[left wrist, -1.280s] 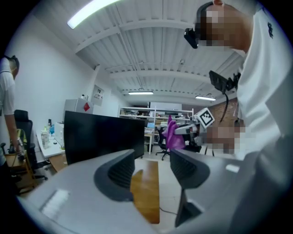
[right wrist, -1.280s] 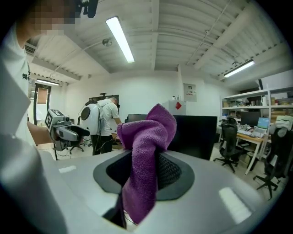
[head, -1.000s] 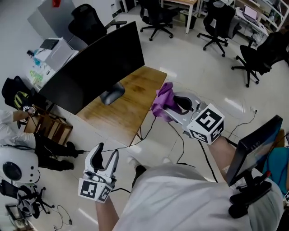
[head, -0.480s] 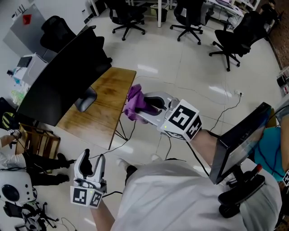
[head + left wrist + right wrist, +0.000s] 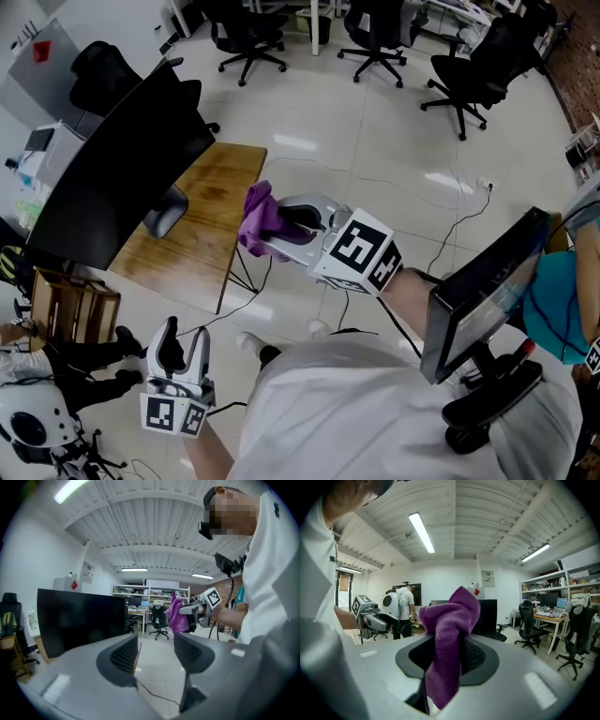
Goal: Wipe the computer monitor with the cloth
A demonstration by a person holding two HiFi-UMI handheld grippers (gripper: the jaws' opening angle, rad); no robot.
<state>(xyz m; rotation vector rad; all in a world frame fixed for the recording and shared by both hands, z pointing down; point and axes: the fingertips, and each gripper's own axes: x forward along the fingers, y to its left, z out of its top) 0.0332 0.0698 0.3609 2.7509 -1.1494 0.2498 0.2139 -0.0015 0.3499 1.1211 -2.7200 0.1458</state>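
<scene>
purple fuzzy cloth is pinched in the closed jaws of the right gripper, short of the wide black computer monitor, presumably readied for wiping, while the left gripper is held low, jaws apart and empty.

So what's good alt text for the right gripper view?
A purple cloth is pinched in the jaws of the right tool, its top bunched above them. Behind it stands a dark computer monitor, with office chairs to the right.

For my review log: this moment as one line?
right gripper shut on purple cloth | left gripper open, empty | monitor untouched
</scene>
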